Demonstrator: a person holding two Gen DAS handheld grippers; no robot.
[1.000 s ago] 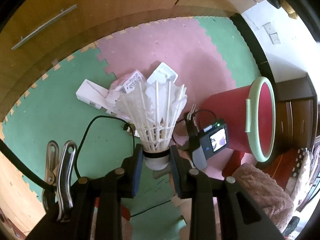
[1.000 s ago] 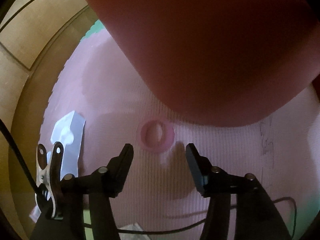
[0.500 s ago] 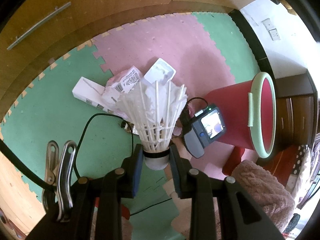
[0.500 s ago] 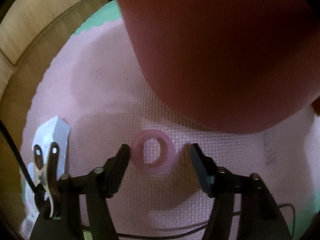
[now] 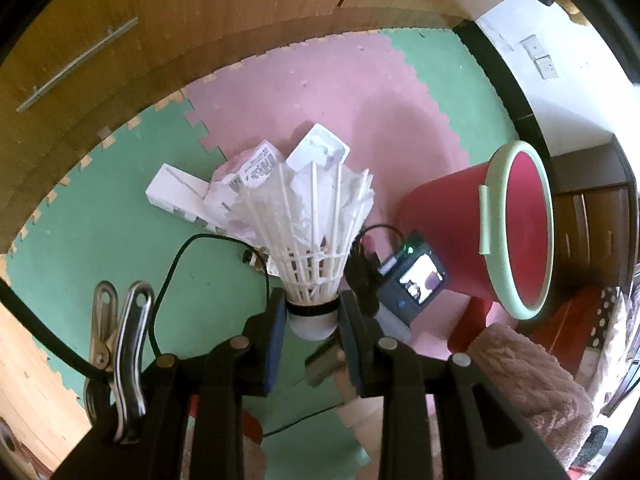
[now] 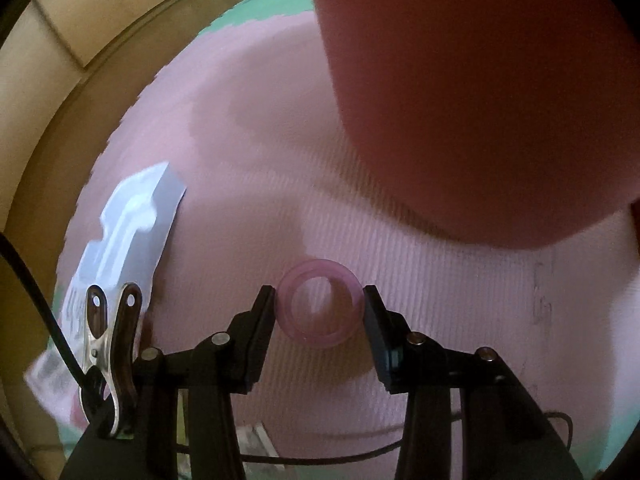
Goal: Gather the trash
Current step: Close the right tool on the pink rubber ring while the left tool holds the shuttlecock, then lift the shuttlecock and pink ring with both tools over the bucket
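Left gripper clenched on white feathered plastic shuttlecock at frame centre — right gripper jaws just closed in around translucent pink rubber ring, contact unclear.

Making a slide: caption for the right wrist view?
Right gripper closing around a pink ring on the pink mat, beside the red bin.

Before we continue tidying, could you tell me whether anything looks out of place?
Yes: white packaging lies scattered on the foam mat instead of in the red bin, and a pink ring lies beside that bin.
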